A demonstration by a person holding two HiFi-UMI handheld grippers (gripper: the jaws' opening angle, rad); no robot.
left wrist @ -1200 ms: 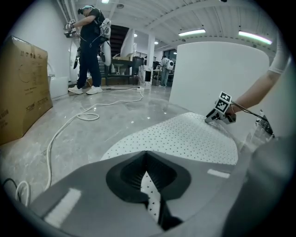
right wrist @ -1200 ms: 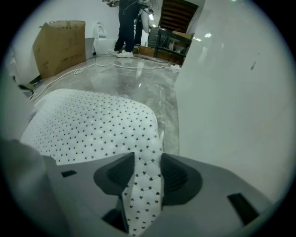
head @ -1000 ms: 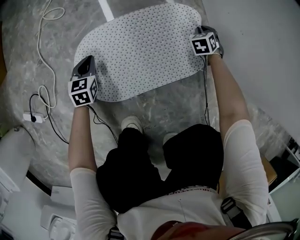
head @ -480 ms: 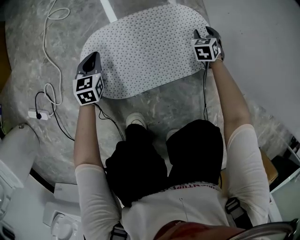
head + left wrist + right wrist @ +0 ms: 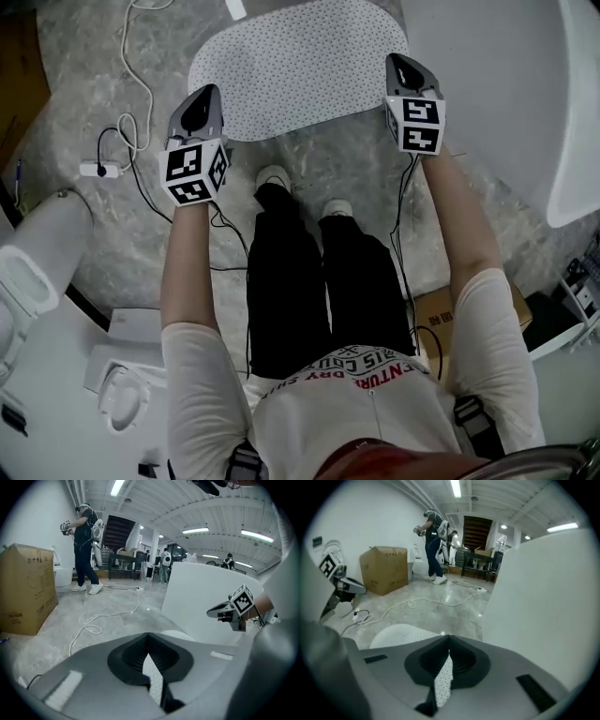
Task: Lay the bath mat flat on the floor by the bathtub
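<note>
The white dotted bath mat lies flat on the grey floor, its right end next to the white bathtub. My left gripper hangs above the mat's near left edge, shut, with nothing in it. My right gripper hangs above the near right edge, also shut and empty. In the left gripper view the jaw tips meet, and the mat shows below through the slit. The right gripper view has the same: the tips are together and the mat lies on the floor beneath.
A white cable and a plug block lie left of the mat. A toilet stands at the near left. The person's feet are just short of the mat. A cardboard box and another person are farther off.
The person has stood up from a crouch. Both grippers have come off the mat's ends and risen. The right jaws stood apart half a second ago and are now together. The mat stays flat.
</note>
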